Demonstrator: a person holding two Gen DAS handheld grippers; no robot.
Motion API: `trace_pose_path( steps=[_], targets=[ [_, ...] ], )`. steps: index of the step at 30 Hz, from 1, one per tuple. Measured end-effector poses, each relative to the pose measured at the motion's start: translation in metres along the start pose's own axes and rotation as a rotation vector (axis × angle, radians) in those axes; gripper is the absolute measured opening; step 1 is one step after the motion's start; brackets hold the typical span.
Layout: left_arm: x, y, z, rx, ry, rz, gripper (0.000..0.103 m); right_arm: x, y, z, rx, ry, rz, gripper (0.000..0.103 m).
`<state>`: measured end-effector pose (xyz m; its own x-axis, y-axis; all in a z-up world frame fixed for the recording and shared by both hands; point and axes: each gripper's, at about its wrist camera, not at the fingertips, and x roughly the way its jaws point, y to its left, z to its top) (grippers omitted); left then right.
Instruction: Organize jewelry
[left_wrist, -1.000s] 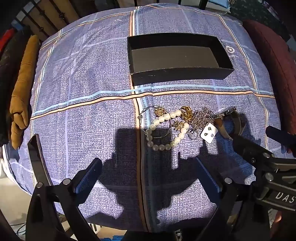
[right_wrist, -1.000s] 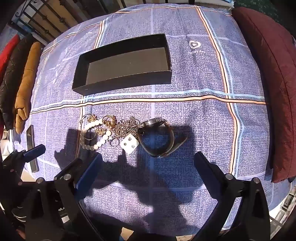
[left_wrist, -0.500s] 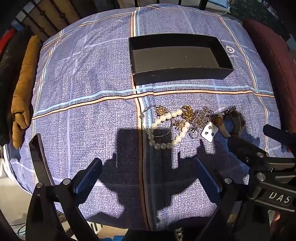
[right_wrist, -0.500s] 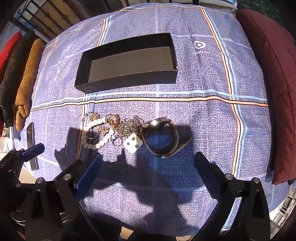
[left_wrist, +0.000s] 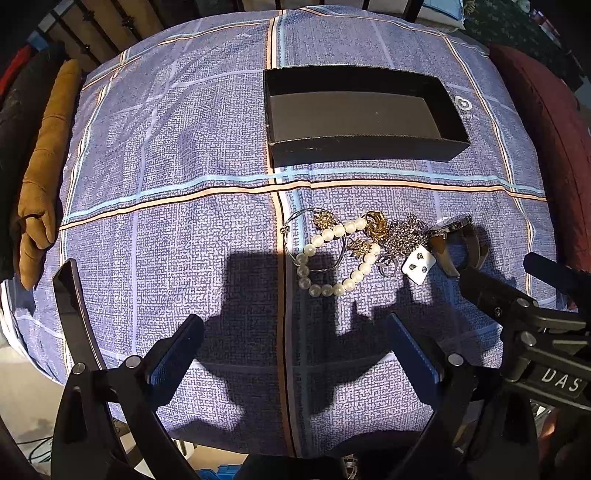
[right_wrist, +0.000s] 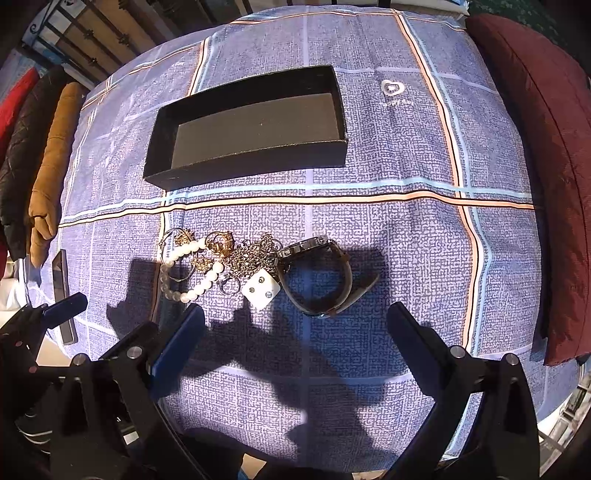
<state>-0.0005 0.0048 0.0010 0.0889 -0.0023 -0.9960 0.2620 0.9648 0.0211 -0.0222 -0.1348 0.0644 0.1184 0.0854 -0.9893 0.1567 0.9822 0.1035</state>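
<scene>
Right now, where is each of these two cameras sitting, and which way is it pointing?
Left wrist: on the left gripper, aimed forward over the checked cloth at the pearl bracelet; its own open fingers show, and the right gripper at the right edge.
Right wrist: on the right gripper, facing the watch; its open fingers show.
Both see the black box and the jewelry pile.

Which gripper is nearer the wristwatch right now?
Right. The right gripper sits open just short of the wristwatch; the left gripper is open off to its left, facing the pearl bracelet.
</scene>
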Motion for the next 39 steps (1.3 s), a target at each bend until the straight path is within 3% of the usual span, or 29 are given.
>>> trace_pose_path(
  steps=[30, 39],
  targets=[
    [-0.0025, -0.0007, 0.0031, 0.036, -0.001, 0.009, 0.096, -0.0022, 0.0049, 0.0014, -0.005, -0.006, -0.004, 0.097],
    [-0.0040, 0.0000, 0.0045, 0.030, 0.008, -0.038, 0.096, -0.0052, 0.0010, 0.0030, 0.008, -0.020, -0.001, 0.097]
  ],
)
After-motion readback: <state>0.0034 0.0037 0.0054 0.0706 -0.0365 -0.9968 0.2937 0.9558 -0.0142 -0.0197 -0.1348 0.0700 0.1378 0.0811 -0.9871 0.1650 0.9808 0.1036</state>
